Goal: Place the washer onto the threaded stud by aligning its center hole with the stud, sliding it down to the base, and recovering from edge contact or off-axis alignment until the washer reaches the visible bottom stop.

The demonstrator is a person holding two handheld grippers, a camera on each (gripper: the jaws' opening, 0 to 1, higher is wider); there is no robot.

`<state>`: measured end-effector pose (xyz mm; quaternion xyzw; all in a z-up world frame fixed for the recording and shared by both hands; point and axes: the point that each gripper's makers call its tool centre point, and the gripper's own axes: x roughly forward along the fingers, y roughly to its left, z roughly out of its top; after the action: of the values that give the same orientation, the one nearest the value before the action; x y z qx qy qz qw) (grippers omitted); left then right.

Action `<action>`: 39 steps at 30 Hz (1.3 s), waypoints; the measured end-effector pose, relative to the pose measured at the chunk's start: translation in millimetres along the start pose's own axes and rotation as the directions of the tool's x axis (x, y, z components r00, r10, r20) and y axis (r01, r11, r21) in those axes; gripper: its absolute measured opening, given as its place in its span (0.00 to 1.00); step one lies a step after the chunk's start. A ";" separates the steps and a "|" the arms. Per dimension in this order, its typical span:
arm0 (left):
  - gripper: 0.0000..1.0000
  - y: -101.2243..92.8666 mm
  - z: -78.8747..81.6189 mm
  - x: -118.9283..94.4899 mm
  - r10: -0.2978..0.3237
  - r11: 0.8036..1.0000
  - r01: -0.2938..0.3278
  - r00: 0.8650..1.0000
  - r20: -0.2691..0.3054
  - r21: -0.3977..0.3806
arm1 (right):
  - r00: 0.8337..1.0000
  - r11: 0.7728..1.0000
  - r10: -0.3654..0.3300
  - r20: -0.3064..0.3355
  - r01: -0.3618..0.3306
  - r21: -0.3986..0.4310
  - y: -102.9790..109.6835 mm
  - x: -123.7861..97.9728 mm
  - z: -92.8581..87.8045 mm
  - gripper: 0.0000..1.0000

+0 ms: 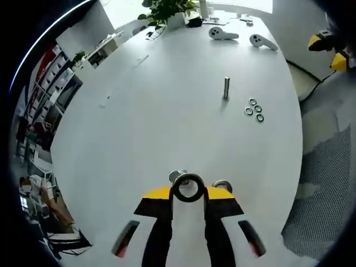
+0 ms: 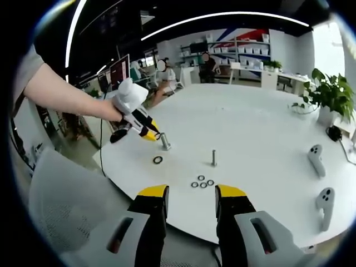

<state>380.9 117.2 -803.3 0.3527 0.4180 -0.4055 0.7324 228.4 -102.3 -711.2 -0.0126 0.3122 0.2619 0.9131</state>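
The worktop (image 1: 167,111) was plain white. The left tool (image 1: 188,196) had black jaws capped with yellow pads and red marks lower down; between them sat a dark metal washer (image 1: 188,187). The threaded stud (image 1: 226,88) was dull silver-grey, and the loose washers (image 1: 253,110) beside it were silvery. The right tool (image 2: 192,200) showed yellow tips on black and grey. Two controllers (image 2: 320,178) were pale grey, and the potted plant (image 2: 328,94) was green in a white pot.

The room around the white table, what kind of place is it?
Probably an open-plan office or lab: a large round white table, shelving with boxes at the back, seated people at desks, and a potted plant.
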 end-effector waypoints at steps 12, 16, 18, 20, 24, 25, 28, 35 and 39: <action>0.19 8.5 3.6 8.7 0.001 0.999 0.000 0.999 -0.035 0.032 | 1.000 1.000 -0.003 0.006 0.003 0.002 -1.1 -0.5 1.1 0.35; 0.19 9.6 2.7 10.3 0.004 0.999 -0.002 0.999 -0.040 0.040 | 1.000 1.000 -0.005 0.009 0.004 0.004 -1.4 -0.7 1.8 0.35; 0.19 9.9 2.9 10.6 0.005 0.999 -0.003 0.999 -0.041 0.037 | 1.000 1.000 -0.004 0.009 0.004 0.004 -1.3 -0.7 1.8 0.35; 0.19 10.7 2.6 12.3 0.003 0.999 -0.002 0.999 -0.045 0.040 | 1.000 1.000 -0.002 0.009 0.002 0.004 -1.0 -0.6 1.9 0.35; 0.19 10.7 0.7 18.2 -0.005 0.999 0.007 0.999 -0.054 0.037 | 1.000 1.000 -0.002 0.007 0.002 0.005 -1.0 0.1 1.5 0.35; 0.19 10.3 0.6 18.9 -0.006 0.999 0.008 0.998 -0.054 0.039 | 1.000 1.000 -0.001 0.005 0.001 0.004 -0.8 0.2 1.3 0.35; 0.19 6.9 -0.6 23.7 -0.009 0.999 0.011 0.998 -0.062 0.037 | 1.000 1.000 -0.002 0.005 0.002 0.003 -0.7 0.3 1.5 0.35; 0.19 0.0 -5.3 29.6 -0.006 1.000 0.007 0.998 -0.068 0.007 | 1.000 1.000 -0.001 0.001 0.001 0.003 -0.5 0.7 0.5 0.35; 0.19 0.6 -9.5 38.0 -0.003 0.999 0.000 0.998 -0.062 -0.050 | 1.000 1.000 -0.002 0.001 0.002 0.005 -1.4 1.1 0.1 0.35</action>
<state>390.6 114.2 -841.1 0.3465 0.4506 -0.3844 0.7274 229.9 -102.9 -711.9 -0.0107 0.3123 0.2601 0.9136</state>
